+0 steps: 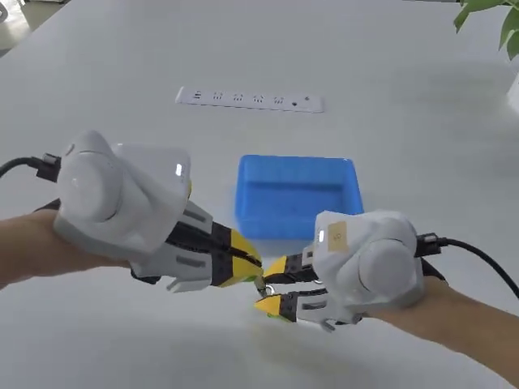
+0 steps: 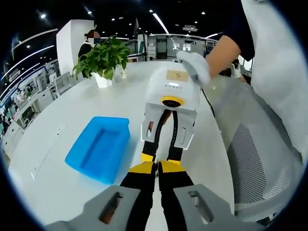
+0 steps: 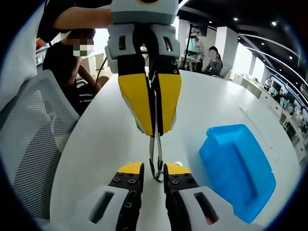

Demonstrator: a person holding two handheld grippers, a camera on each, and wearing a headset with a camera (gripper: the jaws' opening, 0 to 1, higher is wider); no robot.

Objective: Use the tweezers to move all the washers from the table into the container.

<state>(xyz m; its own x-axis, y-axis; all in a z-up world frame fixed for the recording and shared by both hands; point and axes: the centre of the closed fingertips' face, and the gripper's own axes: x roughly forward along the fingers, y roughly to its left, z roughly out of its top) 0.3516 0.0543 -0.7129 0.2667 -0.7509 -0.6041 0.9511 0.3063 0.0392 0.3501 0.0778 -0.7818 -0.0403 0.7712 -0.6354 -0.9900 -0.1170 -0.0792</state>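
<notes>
The left gripper (image 1: 248,267) was clenched on the tweezers (image 3: 155,151), its yellow jaws pressed together around the upper part of the shaft. The free end stuck out toward the right gripper (image 1: 272,285). The two grippers faced each other tip to tip, near the front edge of the table (image 1: 365,81). The tweezers' long axis therefore ran left to right along the line joining them.

In the right gripper view that free end lay squarely between the right jaws, which stood parted with a sliver of space on either side — released, not gripping. The coming move seemed to depend on that alignment. The shaft was already centred in the gap and end-on to the right gripper, so closing the jaws looked like enough to take hold.

The blue container (image 1: 296,194) sat just beyond the meeting point — farther from the person and slightly right, its inside bare. A small pale-green speck (image 3: 179,163) lay on the table just beside the right jaw tip. It might have been a washer, but it was too small to tell.
</notes>
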